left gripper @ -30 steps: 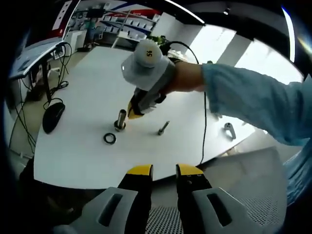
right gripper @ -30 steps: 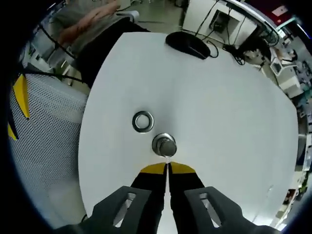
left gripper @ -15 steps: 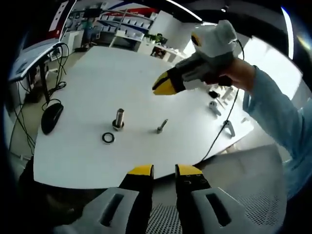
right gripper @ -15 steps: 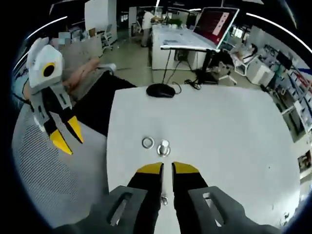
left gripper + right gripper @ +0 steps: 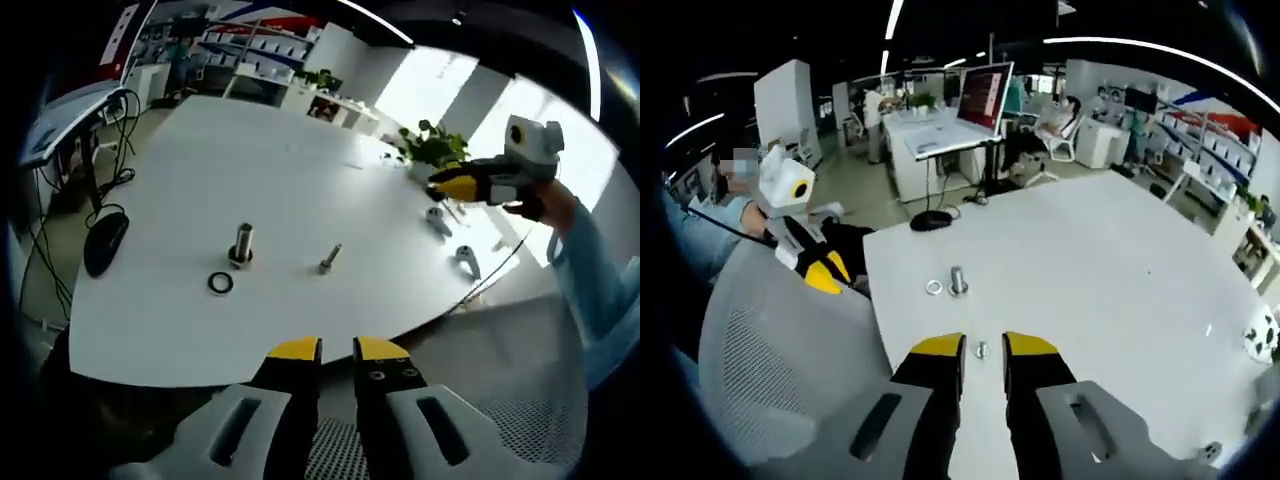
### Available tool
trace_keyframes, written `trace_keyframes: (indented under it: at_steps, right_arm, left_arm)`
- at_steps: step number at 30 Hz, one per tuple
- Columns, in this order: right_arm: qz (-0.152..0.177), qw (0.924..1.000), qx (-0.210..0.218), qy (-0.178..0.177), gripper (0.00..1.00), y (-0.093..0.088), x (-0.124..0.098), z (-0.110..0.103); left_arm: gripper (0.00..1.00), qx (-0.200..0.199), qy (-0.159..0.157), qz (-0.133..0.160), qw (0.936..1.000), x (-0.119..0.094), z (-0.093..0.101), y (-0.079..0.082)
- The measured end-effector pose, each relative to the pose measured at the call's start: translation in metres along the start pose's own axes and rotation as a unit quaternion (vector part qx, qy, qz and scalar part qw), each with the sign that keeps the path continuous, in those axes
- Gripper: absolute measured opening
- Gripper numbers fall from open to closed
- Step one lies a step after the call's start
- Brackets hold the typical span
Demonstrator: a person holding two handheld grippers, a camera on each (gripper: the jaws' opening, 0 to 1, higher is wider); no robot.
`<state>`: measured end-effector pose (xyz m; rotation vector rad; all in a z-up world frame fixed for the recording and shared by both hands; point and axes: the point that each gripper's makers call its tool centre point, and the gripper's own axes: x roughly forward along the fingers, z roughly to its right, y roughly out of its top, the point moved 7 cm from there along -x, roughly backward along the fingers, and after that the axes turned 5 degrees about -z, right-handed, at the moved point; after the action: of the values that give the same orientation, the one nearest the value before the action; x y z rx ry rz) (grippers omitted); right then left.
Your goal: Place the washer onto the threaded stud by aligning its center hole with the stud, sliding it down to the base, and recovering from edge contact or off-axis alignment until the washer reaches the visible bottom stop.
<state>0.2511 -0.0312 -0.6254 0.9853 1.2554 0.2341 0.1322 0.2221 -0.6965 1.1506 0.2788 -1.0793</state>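
The threaded stud [image 5: 243, 243] stands upright on the white table [image 5: 200, 160], bare. The washer [image 5: 220, 283] lies flat just in front of it, a little apart. In the right gripper view the stud [image 5: 958, 280] and washer [image 5: 933, 288] sit side by side, far ahead. My left gripper [image 5: 337, 350] hovers off the table's near edge, its jaws a narrow gap apart and empty. My right gripper [image 5: 983, 350] is high above the table, slightly open and empty. It also shows as the right gripper [image 5: 447, 186] raised at the far right.
A loose bolt [image 5: 330, 259] lies right of the stud. A black mouse [image 5: 105, 240] rests near the left edge. Two metal parts [image 5: 468, 262] and a plant [image 5: 430, 145] are at the far right. A grey mesh chair [image 5: 770, 370] stands by the table, with the left gripper [image 5: 822, 270] above it.
The right gripper has lifted away from the stud and swung far to the right, its jaws parting slightly. My left jaws have narrowed a little. Washer and stud have not moved.
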Motion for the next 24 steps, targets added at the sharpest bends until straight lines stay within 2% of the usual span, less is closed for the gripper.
trace_keyframes:
  at_steps: [3, 5, 7, 10, 11, 14, 17, 18, 20, 21, 22, 23, 24]
  right_arm:
    - [0.038, 0.9979, 0.05, 0.014, 0.21, -0.021, -0.011, -0.006]
    - [0.053, 0.9944, 0.088, 0.023, 0.25, -0.029, -0.012, -0.008]
    - [0.071, 0.9904, 0.115, 0.03, 0.28, -0.036, -0.013, -0.01]
    - [0.08, 0.9907, 0.107, 0.029, 0.29, -0.038, -0.013, -0.015]
    - [0.086, 0.9908, 0.103, 0.018, 0.28, -0.036, -0.013, -0.015]
    - [0.099, 0.9919, 0.079, 0.01, 0.2, -0.027, -0.015, -0.022]
    - [0.125, 0.9902, 0.057, 0.026, 0.03, -0.016, -0.021, -0.026]
    - [0.144, 0.9876, 0.058, 0.026, 0.03, -0.009, -0.023, -0.027]
    - [0.138, 0.9864, 0.082, 0.037, 0.02, -0.006, -0.024, -0.025]
    - [0.145, 0.9862, 0.073, 0.032, 0.02, -0.004, -0.026, -0.026]
    - [0.153, 0.9871, 0.04, 0.026, 0.02, 0.0, -0.029, -0.025]
    - [0.148, 0.9884, 0.029, 0.022, 0.03, 0.002, -0.031, -0.025]
    - [0.142, 0.9893, 0.032, -0.009, 0.03, 0.001, -0.034, -0.021]
  left_arm:
    - [0.1, 0.008, 0.004, 0.007, 0.9999, -0.002, 0.001, 0.001]
    - [0.1, 0.016, 0.009, 0.022, 0.9996, -0.004, 0.001, 0.004]
    - [0.09, 0.012, 0.009, 0.021, 0.9997, -0.003, 0.0, 0.005]
    - [0.09, 0.009, 0.007, 0.021, 0.9997, -0.003, 0.001, 0.005]
    - [0.09, 0.009, 0.009, 0.021, 0.9997, -0.003, 0.0, 0.004]
    - [0.09, 0.008, 0.009, 0.016, 0.9998, -0.003, 0.0, 0.004]
    - [0.09, 0.008, 0.009, 0.012, 0.9999, -0.002, -0.001, 0.003]
    - [0.09, 0.008, 0.009, 0.012, 0.9999, -0.002, -0.001, 0.003]
    - [0.09, 0.006, 0.009, 0.011, 0.9999, -0.002, -0.001, 0.003]
    - [0.09, 0.006, 0.009, 0.01, 0.9999, -0.002, -0.002, 0.003]
    - [0.09, 0.005, 0.008, 0.008, 0.9999, -0.001, -0.002, 0.002]
    - [0.09, 0.004, 0.007, 0.006, 0.9999, -0.001, -0.002, 0.002]
    - [0.09, 0.003, 0.006, 0.005, 1.0, -0.001, -0.002, 0.002]
